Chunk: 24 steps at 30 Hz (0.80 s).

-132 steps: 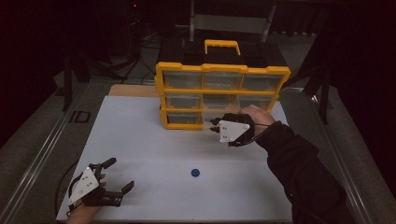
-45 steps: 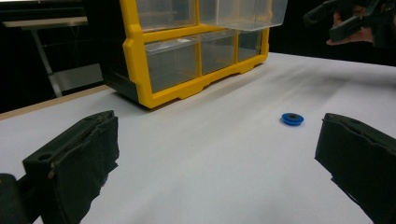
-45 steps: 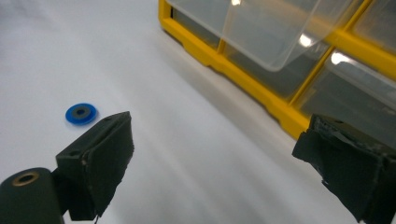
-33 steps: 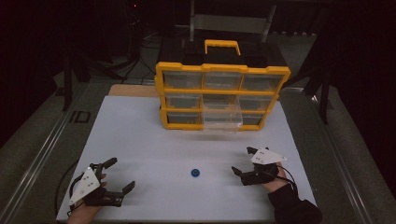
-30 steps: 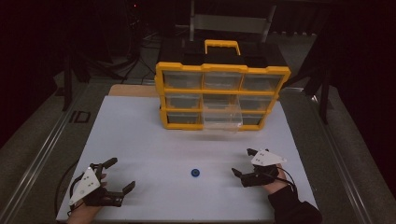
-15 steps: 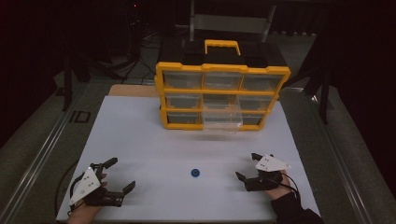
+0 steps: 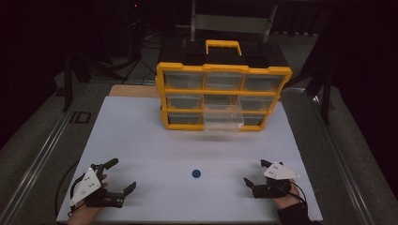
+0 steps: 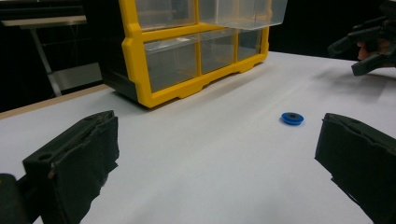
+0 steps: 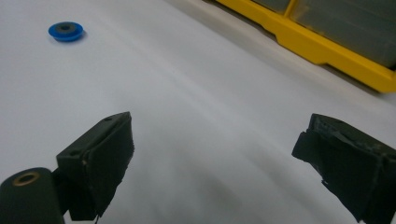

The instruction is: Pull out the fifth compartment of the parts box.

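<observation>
Blue disc (image 7: 196,174) flat on white table (image 7: 141,140), at 6 o'clock from yellow drawer cabinet (image 7: 223,96), between both tongs. Left gripper (image 7: 117,176) at 9 o'clock of it, jaws spread wide, holding nothing. Right gripper (image 7: 256,172) at 3 o'clock, likewise wide open and empty. Middle drawer (image 7: 224,116) pulled out

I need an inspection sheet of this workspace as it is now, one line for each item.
Surface: white table top, bare apart from the items below.
Job's things: small blue disc lying flat between the grippers; yellow drawer organizer at the far edge, one clear drawer in its lower part pulled out.
Clutter: nothing seen.
Grippers: left gripper open, empty; right gripper open, empty.
Cables: black cable at the right gripper.
Surroundings: dark; metal stand behind the organizer.
</observation>
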Tool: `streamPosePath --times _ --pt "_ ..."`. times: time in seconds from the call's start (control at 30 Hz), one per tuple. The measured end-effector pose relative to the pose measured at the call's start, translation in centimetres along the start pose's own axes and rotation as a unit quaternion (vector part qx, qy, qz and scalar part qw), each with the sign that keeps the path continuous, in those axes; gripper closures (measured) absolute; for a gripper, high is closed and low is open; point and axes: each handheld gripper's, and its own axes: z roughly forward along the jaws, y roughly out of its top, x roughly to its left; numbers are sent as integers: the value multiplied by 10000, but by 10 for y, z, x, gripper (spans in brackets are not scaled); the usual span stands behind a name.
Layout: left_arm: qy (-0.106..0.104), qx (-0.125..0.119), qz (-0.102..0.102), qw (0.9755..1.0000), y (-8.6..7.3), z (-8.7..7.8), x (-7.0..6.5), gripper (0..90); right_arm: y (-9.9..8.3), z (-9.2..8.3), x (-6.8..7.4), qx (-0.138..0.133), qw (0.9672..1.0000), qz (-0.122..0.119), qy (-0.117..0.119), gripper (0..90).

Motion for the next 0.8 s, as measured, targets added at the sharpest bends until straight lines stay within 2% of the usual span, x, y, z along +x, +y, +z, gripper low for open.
streamPosePath --times 0.1,0.17,0.33,0.53,0.8 --pt "-4 0 4 10000 0 0 0 0 -3 -6 -1 -126 9998 102 -130 83" --pt "-10 0 2 10000 0 0 0 0 -4 -10 -1 -185 9994 82 -286 83" --pt "-13 7 -4 10000 0 0 0 0 -7 -14 2 -261 9989 12 -391 83" --pt "-15 15 -3 10000 0 0 0 0 -6 -12 4 -267 9989 -55 -374 83" --pt "-12 50 -7 10000 0 1 -1 0 -6 -10 4 -316 9991 50 -295 83"
